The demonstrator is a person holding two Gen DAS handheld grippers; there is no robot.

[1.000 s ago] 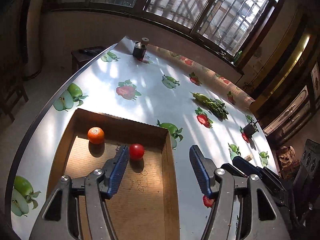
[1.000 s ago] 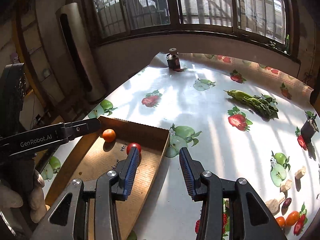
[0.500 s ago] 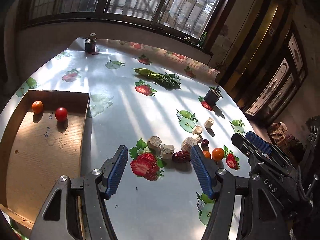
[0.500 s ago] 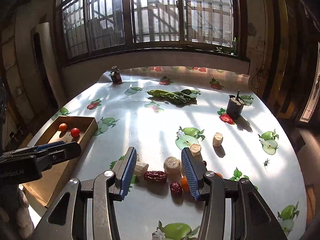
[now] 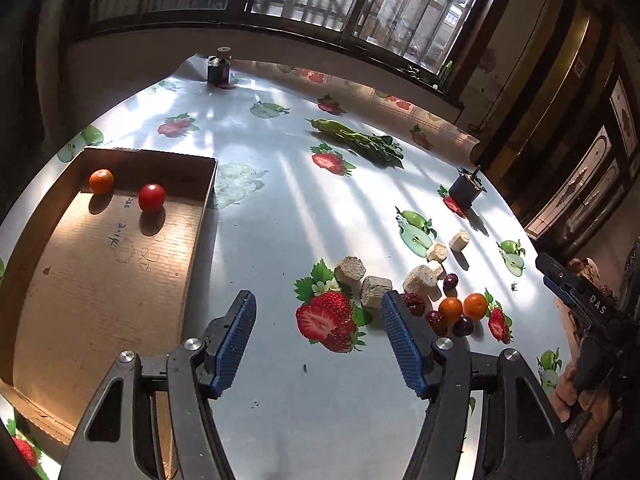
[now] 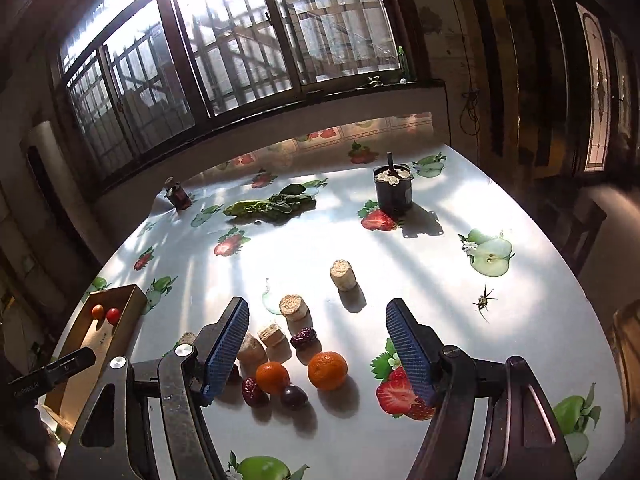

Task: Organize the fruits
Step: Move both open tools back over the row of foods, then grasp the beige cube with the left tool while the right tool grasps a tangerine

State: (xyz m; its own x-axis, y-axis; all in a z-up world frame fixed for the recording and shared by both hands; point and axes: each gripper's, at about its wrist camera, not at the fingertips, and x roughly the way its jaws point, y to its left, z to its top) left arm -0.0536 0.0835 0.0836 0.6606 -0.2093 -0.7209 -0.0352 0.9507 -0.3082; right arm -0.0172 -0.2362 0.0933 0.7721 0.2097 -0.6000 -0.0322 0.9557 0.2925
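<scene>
Between my right jaws: the larger orange (image 6: 327, 370) lay on the table (image 6: 400, 264), with nothing pressing on it.
Fruit cluster: a smaller orange (image 6: 272, 377), a dark grape (image 6: 294, 396) and red dates (image 6: 303, 338) lay just beside it, some touching; pale cork-like chunks (image 6: 294, 307) stood behind them.
Right gripper (image 6: 316, 348): released; my jaws had just been opening wider and hung over the cluster, empty.
Left gripper (image 5: 316, 340): released at a middling gap, empty, hovering over a printed strawberry near the cluster's left edge.
Destination: the cardboard box (image 5: 100, 280) sat well apart to the left, already holding an orange (image 5: 101, 181) and a red tomato (image 5: 151, 197) against its far wall.
Step in hand, as I judged it: picking the larger orange with my right gripper.
Method: I judged it best to lower the pads level with the fruit's widest part, centre it between them, and close gently, since a round skin would roll or squirt from an off-centre squeeze.
Clearance: the left pad had to pass between the two oranges without nudging the smaller one or the grape.
Other items: a leafy green bundle (image 6: 272, 206), a dark cup (image 6: 393, 190) and a small jar (image 6: 179, 195) stood farther back, clear of the work.
</scene>
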